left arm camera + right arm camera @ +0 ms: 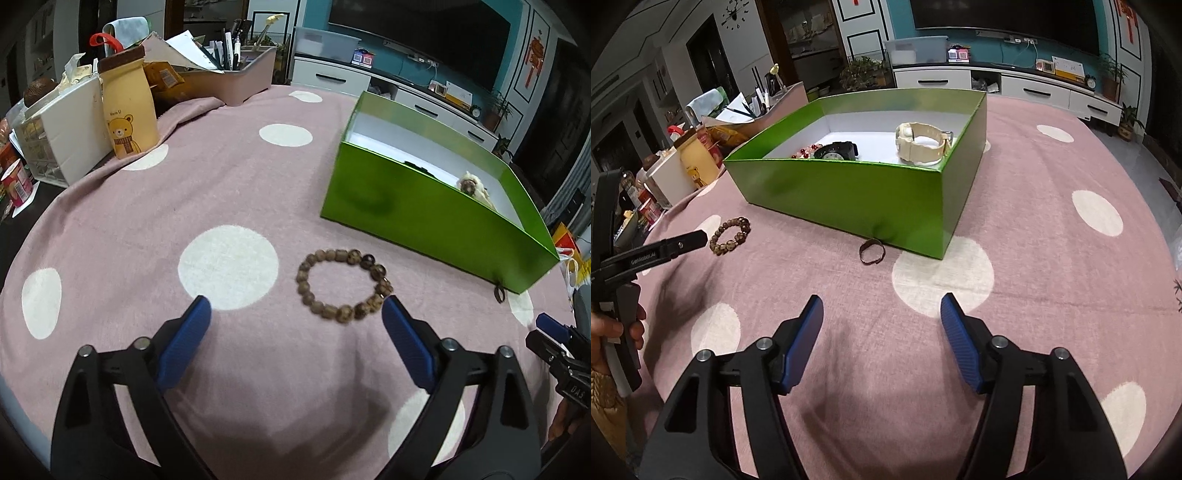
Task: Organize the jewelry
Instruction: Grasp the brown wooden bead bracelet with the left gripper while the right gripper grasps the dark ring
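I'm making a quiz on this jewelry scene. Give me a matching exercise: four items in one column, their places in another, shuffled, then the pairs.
Items:
1. bead bracelet
2. ring
3. cream watch
4. black watch

Places:
A. in the green box, right part
B. on the cloth, just ahead of the open left gripper
C. in the box, beside red beads
D. on the cloth, just outside the box's near wall

Pairs: 1-B, 2-D, 3-A, 4-C
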Tool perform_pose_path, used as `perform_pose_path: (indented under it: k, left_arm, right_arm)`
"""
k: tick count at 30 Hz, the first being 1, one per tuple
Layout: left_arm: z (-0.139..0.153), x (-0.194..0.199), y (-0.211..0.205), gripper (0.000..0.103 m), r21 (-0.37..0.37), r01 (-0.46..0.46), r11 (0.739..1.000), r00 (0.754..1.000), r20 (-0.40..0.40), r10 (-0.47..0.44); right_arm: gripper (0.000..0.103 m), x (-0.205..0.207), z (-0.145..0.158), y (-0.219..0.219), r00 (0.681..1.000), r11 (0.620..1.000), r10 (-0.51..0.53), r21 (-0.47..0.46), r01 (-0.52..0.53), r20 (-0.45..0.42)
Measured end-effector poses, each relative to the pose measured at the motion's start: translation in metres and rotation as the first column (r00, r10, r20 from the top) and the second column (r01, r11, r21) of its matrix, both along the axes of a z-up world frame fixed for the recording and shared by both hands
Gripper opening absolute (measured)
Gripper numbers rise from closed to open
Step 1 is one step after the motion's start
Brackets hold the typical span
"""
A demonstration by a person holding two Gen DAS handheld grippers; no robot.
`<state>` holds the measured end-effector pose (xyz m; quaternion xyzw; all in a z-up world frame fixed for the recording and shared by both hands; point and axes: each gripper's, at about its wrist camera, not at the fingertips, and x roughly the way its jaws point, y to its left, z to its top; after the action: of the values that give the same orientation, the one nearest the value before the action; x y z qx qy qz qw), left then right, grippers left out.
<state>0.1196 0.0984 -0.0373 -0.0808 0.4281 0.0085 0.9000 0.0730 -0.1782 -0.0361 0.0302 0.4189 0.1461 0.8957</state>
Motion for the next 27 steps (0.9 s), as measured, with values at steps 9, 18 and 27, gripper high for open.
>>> perform_pose_path:
  k: [9,18,27]
  left_arm:
    - [-0.011,0.022,-0.006,0.056,0.044,0.037,0.998,0.999,-0.018,-0.036]
    - [-0.015,0.027,-0.021,0.028,0.121,0.129,0.984,0.992,-0.004,-0.129]
    - [-0.014,0.026,-0.026,0.007,0.088,0.177,0.980,0.984,0.002,-0.178]
  right_arm:
    - [0.051,0.021,-0.005,0.015,1.000,0.998,0.013,-0.055,-0.013,0.004]
    - [0.043,0.036,-0.010,0.025,1.000,0.995,0.029,-0.098,-0.028,0.000]
    - [0.036,0.045,-0.013,0.040,0.999,0.988,0.050,-0.147,-0.049,-0.002]
